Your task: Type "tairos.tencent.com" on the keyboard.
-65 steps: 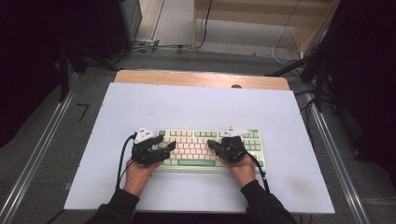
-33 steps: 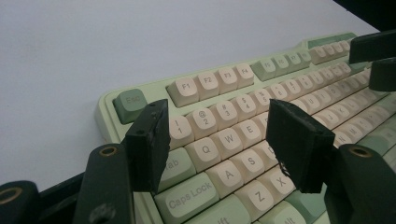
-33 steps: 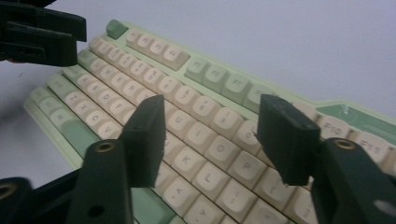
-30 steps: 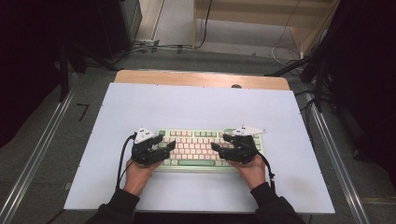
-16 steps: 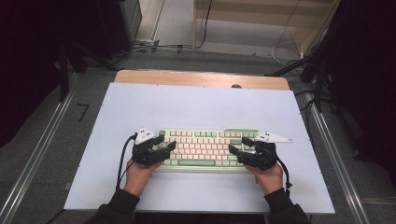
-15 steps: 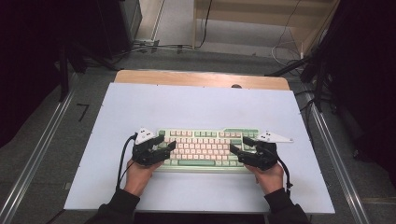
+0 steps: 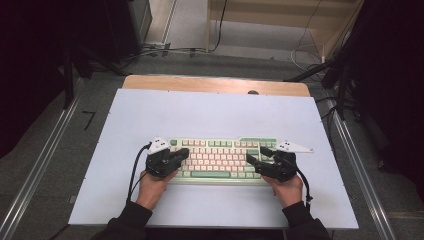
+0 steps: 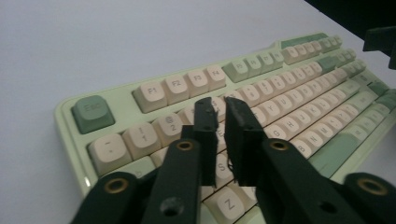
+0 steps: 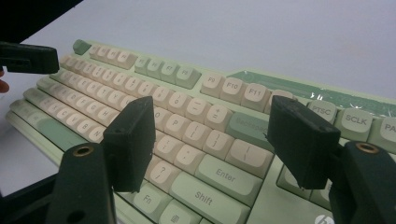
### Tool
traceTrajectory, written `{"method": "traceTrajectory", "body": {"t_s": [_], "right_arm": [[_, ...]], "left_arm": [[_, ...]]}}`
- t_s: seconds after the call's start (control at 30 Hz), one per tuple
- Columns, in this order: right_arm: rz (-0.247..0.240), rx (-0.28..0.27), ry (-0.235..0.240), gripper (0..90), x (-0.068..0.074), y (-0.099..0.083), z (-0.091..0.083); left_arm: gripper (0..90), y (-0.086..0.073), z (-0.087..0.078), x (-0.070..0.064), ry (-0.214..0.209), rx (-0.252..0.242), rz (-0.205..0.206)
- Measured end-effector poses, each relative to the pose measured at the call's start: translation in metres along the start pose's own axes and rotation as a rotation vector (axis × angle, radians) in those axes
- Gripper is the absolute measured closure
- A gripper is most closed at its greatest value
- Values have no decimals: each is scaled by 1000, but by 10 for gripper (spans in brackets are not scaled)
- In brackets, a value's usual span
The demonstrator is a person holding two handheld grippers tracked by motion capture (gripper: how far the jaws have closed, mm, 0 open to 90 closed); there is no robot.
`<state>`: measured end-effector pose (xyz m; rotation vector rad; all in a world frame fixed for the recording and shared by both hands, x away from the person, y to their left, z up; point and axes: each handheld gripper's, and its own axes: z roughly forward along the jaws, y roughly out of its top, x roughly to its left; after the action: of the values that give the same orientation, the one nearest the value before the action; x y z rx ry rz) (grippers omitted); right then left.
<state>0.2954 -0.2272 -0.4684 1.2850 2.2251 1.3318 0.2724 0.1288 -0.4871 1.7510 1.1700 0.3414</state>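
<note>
Near the surface's front edge, the narrowed left claw pokes the keyboard; the right claw hovers wide to grip.

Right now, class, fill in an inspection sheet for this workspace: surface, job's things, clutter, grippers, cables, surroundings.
Surface: white tabletop, with a wooden edge at the far side.
Job's things: green and cream keyboard, lying flat near the front edge.
Clutter: nothing seen.
Grippers: left gripper over the keyboard's left end, jaws nearly closed, holding nothing; right gripper over the right end, jaws wide open.
Cables: one black cable trails from the left gripper, another from the right.
Surroundings: metal rails on both sides, wooden furniture and floor cables beyond.
</note>
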Motion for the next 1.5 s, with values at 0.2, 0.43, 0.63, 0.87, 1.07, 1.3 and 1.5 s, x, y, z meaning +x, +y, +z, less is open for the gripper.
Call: {"method": "traceTrajectory", "body": {"t_s": [0.2, 0.43, 0.63, 0.87, 1.07, 1.3, 1.5], "right_arm": [[6, -3, -11, 311, -2, -3, -5], [25, -5, -32, 312, -5, -7, -12], [35, -10, -49, 313, -8, -10, -17], [42, -10, -56, 315, -9, -12, -19], [42, -8, -56, 315, -9, -12, -18], [39, -7, -56, 315, -8, -12, -18], [37, -5, -52, 318, -8, -11, -15]], "left_arm": [[900, 3, 11, -7, -20, 18, 30], [900, 7, 27, -11, -17, 48, 41], [900, 9, 35, -15, -15, 89, 55], [900, 9, 38, -16, -12, 98, 55], [900, 8, 40, -18, 5, 123, 65], [780, 14, 29, -18, -56, 42, 36], [468, 17, 11, -9, -31, -44, 36]]}}
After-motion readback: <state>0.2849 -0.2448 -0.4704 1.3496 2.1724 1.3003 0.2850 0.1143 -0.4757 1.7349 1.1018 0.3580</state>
